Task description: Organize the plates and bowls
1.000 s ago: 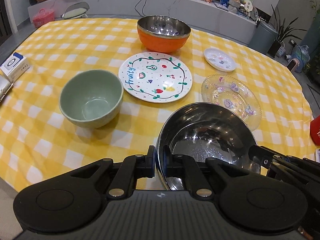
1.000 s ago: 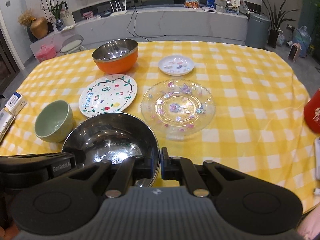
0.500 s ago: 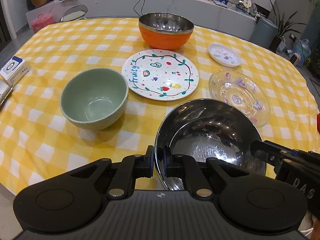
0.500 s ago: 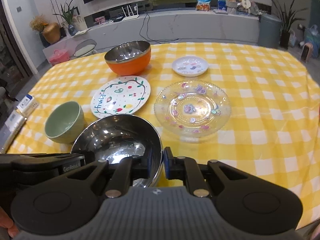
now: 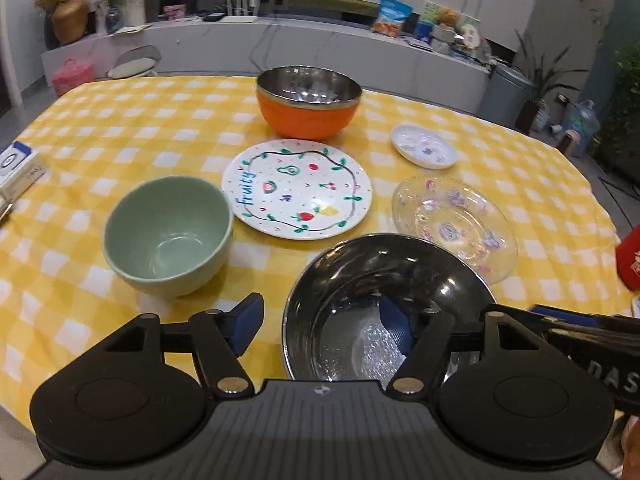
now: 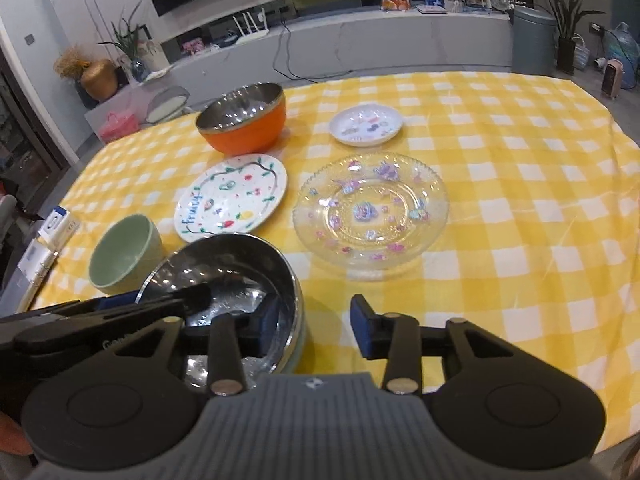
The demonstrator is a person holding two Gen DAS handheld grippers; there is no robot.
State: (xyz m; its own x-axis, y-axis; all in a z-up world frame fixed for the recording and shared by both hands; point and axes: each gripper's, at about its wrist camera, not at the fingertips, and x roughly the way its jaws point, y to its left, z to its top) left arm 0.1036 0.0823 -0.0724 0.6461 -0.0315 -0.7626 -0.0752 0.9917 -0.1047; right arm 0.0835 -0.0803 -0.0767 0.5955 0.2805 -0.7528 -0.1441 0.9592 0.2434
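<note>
A steel bowl (image 5: 380, 280) (image 6: 224, 264) stands at the near edge of the yellow checked table. My left gripper (image 5: 320, 328) straddles its left rim and its jaws are opening. The pads stand clear of the metal. My right gripper (image 6: 316, 324) straddles the right rim, jaws also opening, pads off the bowl. Beyond lie a green bowl (image 5: 168, 232) (image 6: 124, 252), a "Fruity" plate (image 5: 296, 188) (image 6: 232, 196), an orange bowl (image 5: 308, 112) (image 6: 248, 128), a clear glass plate (image 5: 452, 220) (image 6: 370, 208) and a small white plate (image 5: 424, 146) (image 6: 366, 125).
A white and blue box (image 5: 18, 168) (image 6: 60, 224) lies at the table's left edge. A red object (image 5: 630, 256) shows at the right edge. Behind the table run a low grey counter, plants and a bin.
Both grippers were shut on the steel bowl's rim and have now let go, their jaws spread apart. The bowl has stayed at the near edge of the table.
</note>
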